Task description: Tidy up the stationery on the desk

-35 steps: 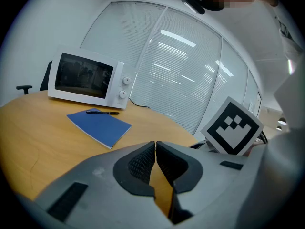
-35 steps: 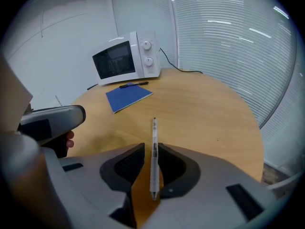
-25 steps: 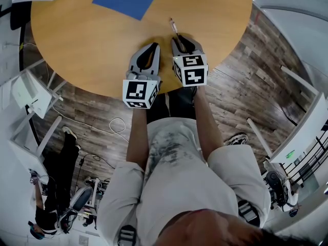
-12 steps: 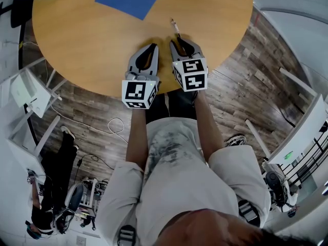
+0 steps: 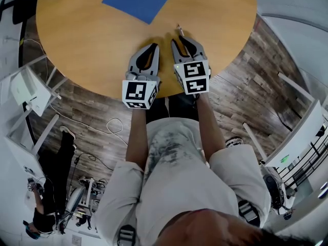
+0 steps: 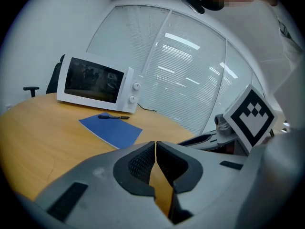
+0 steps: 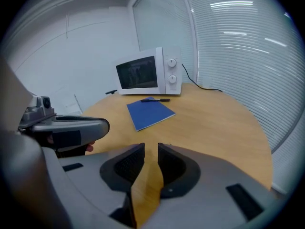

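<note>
At a round wooden table (image 5: 77, 45), we see both hand-held tools side by side near its closest edge, just above the centre of the head view. The left gripper (image 5: 155, 46) has its jaws pressed together at the tips with nothing between them. Its own view shows bare tabletop through the opening behind the closed tips. Just to its right, close but not touching, the right gripper (image 5: 183, 41) is clamped on a slim pen (image 5: 179, 31), whose end pokes out past the fingertips toward the table's middle. In the right gripper view those jaws stand a narrow slot apart, and we make out almost nothing of the pen itself. Well beyond both tools, at the top of the head view, a blue notebook (image 5: 136, 0) lies flat on the table. A black pen (image 6: 113, 117) rests across its far edge. Behind the notebook, at the left of the left gripper view, stands a white microwave (image 6: 95, 82) with its door shut, beside a wall of window blinds (image 6: 190, 80).
</note>
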